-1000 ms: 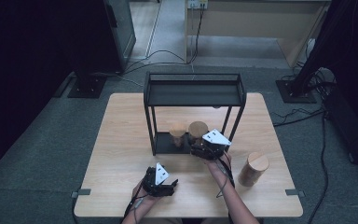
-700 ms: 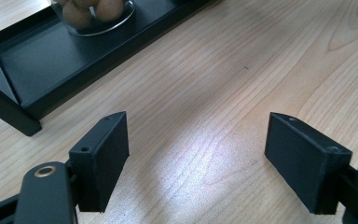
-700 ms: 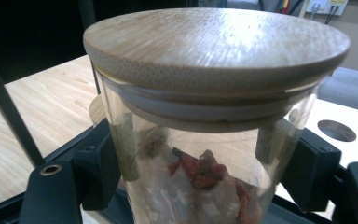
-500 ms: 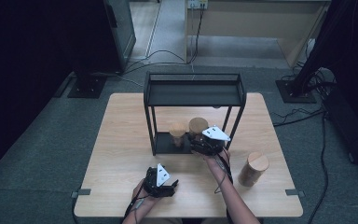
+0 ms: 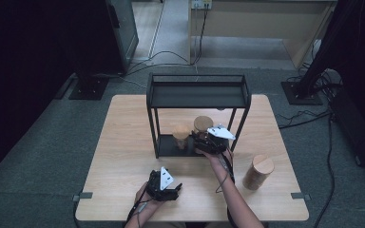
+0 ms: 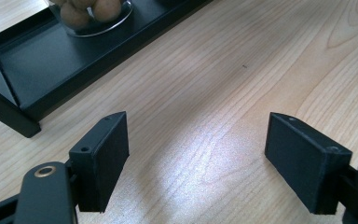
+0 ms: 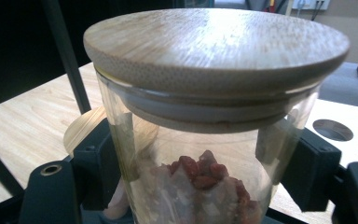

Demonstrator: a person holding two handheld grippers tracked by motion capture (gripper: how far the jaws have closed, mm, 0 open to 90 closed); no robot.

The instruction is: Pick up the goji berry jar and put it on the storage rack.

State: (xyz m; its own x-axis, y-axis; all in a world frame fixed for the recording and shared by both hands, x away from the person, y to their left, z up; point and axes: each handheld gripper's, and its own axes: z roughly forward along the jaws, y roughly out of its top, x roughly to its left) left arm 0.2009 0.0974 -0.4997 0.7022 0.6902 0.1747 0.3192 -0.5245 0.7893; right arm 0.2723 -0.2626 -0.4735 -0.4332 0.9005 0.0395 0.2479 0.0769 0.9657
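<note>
Wooden counter (image 5: 123,142): right gripper (image 5: 204,141) clamped on lidded jar (image 7: 214,116) at black rack (image 5: 197,95); left gripper (image 5: 165,186) apart, idle. Next: set jar down, release.

Light falls from above onto the desk (image 5: 123,142), bright against a room sunk in darkness at left and right. A pale glare patch sits on the wood in the left gripper view. The high view is soft and grainy; close-ups stay sharper.
</note>
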